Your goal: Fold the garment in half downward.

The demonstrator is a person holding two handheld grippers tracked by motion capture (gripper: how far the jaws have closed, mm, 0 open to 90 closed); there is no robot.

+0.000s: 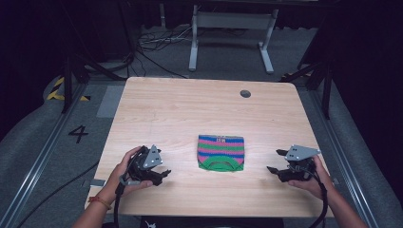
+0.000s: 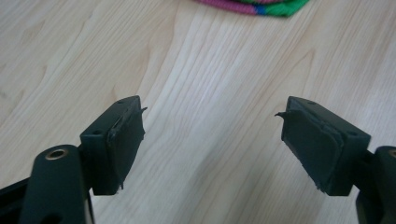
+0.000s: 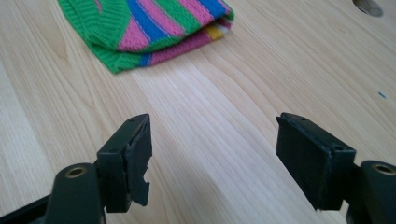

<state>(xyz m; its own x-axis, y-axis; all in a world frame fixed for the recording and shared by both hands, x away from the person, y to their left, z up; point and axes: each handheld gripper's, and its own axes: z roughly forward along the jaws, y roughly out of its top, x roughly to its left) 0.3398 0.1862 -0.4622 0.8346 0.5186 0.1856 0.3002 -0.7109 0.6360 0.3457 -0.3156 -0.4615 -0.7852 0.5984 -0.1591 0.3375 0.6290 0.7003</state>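
A folded knitted garment (image 1: 221, 152) with pink, blue and green stripes lies flat on the wooden table (image 1: 190, 109), near the front middle. Its green edge shows at the top of the left gripper view (image 2: 261, 7) and its striped corner at the upper left of the right gripper view (image 3: 149, 28). My left gripper (image 1: 164, 175) rests low over the table to the left of the garment, open, nothing between its jaws (image 2: 210, 140). To the garment's right, my right gripper (image 1: 275, 161) is open too and holds nothing (image 3: 212, 154).
A round cable hole (image 1: 245, 93) sits in the tabletop at the far right, also visible in the right gripper view (image 3: 369, 5). Beyond the table stand a white desk frame (image 1: 233, 33) and loose cables on the floor (image 1: 152, 42). A "4" is marked on the floor at left (image 1: 78, 134).
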